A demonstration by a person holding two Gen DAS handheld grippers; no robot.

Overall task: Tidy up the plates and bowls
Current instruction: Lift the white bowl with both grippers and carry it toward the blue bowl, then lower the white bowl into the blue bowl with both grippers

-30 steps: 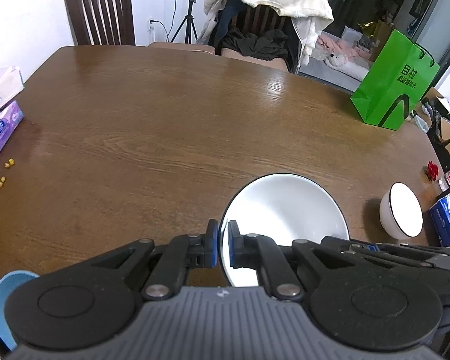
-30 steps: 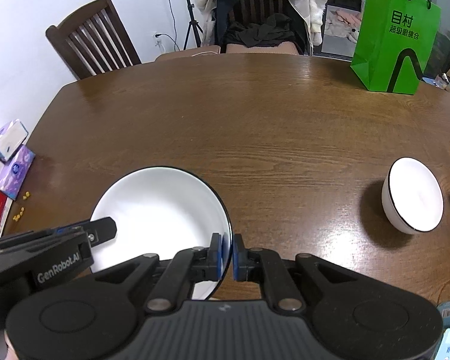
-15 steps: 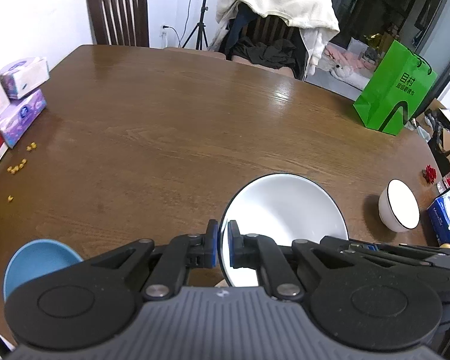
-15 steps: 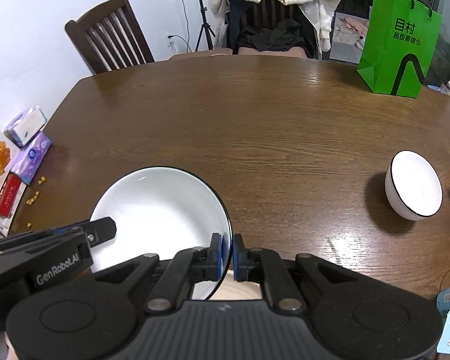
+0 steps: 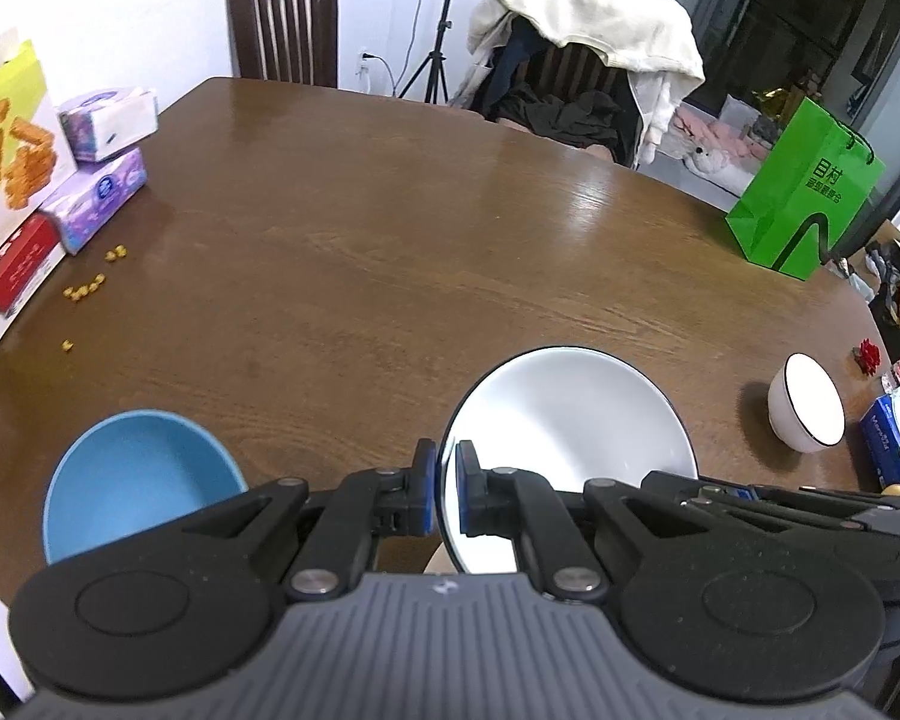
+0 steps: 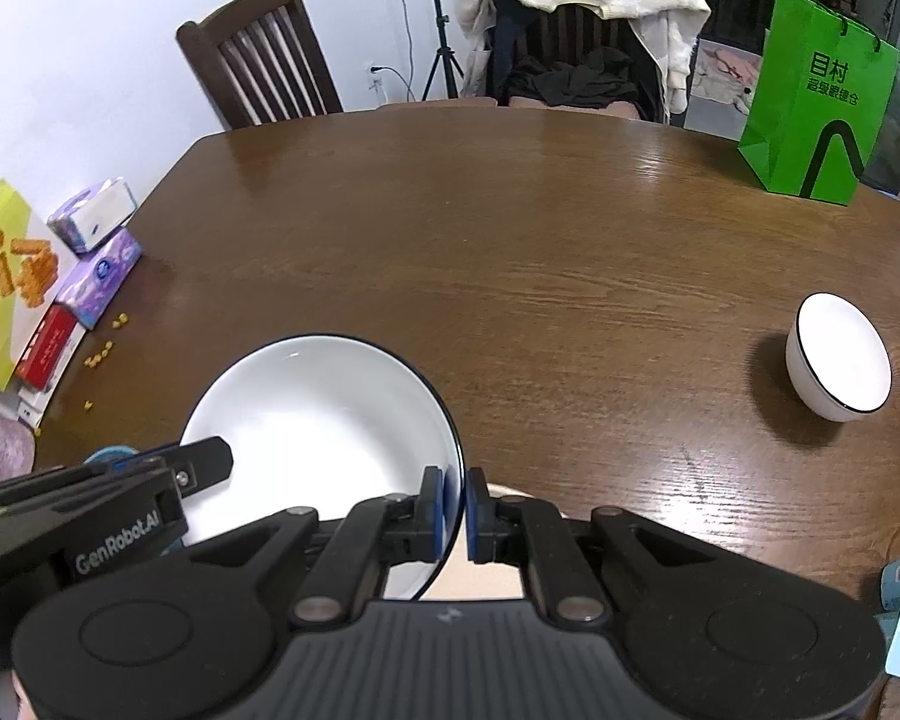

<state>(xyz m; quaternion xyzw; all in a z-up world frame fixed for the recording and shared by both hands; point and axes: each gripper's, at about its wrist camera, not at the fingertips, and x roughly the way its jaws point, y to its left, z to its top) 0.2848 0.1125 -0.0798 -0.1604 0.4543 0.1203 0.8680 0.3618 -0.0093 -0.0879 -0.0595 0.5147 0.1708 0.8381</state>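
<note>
A wide white plate (image 5: pixel 570 420) (image 6: pixel 324 420) with a thin dark rim hangs above the near edge of the brown table (image 5: pixel 420 252), held from both sides. My left gripper (image 5: pixel 445 489) is shut on its left rim and my right gripper (image 6: pixel 456 507) is shut on its right rim. A blue bowl (image 5: pixel 138 474) stands on the table to the left of the plate, partly hidden behind the left gripper. A small white bowl (image 5: pixel 806 411) (image 6: pixel 839 355) with a dark rim stands far to the right.
Tissue packs (image 5: pixel 99 171), a red box (image 5: pixel 15 261), a yellow snack box and scattered yellow crumbs (image 5: pixel 87 291) line the left edge. A green paper bag (image 5: pixel 804 192) stands at the far right, blue packets (image 5: pixel 897 432) at the right edge. Chairs stand behind the table.
Both grippers have pulled back toward the near edge with the plate between them. The blue bowl and the boxes on the left have come further into view.
</note>
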